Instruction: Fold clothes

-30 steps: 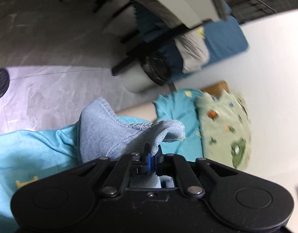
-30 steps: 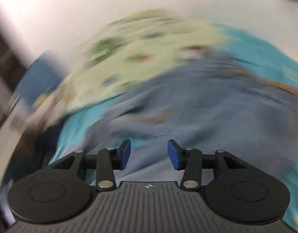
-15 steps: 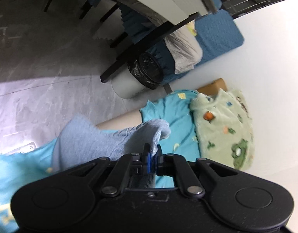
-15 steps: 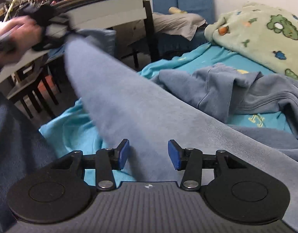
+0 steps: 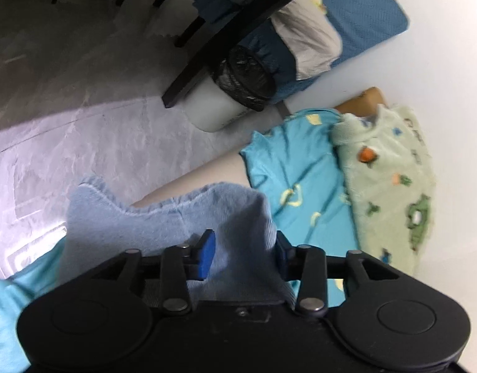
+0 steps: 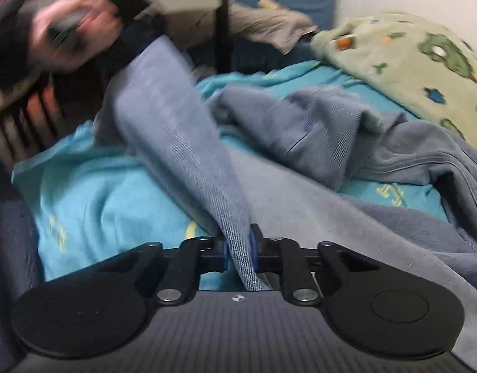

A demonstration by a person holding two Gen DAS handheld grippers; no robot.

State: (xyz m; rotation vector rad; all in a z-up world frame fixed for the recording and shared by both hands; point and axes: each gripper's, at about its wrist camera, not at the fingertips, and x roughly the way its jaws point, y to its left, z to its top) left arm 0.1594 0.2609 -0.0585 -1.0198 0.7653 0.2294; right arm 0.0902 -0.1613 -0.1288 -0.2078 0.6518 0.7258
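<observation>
Risk 1: left gripper [image 5: 242, 256] jaws have just been opening, cloth w/ ribbed hem still between them but the visible blue pad sits clear of it; if that end slips out before it's laid, the fold line could go crooked
Risk 2: right gripper [image 6: 238, 248] jaws have just been closing, now narrow and pinching a denim-blue strip; looks like a thin bite, so a hard tug might pull it free or bunch the layers
Risk 3: second grey-blue garment [image 6: 347, 143] lies crumpled near the stretched cloth, approx 1 o'clock in right view; could snag and get dragged along
Task item: blue-grey garment [image 6: 176, 130], stretched taut, running from right jaws up toward 10 o'clock to the person's hand [image 6: 73, 37], which is blurred
Item vs left jaws: loose hem end of same-looking cloth [image 5: 164, 214] sits in the gap and spills toward 10 o'clock, past the bed edge
Item vs right jaws: strip runs straight through the gap, both pads on it
Under it: bed w/ turquoise sheet [image 6: 98, 192], yellow print
Nearby: pale green fleece blanket [image 5: 391, 192] w/ cartoon print at 2 o'clock in left view, touching the sheet
Off bed: white bin w/ black liner [image 5: 229, 96] on grey floor, 12 o'clock, well apart from the cloth
Stage guess: early, cloth being spread or aligned, no neat fold visible yet
</observation>
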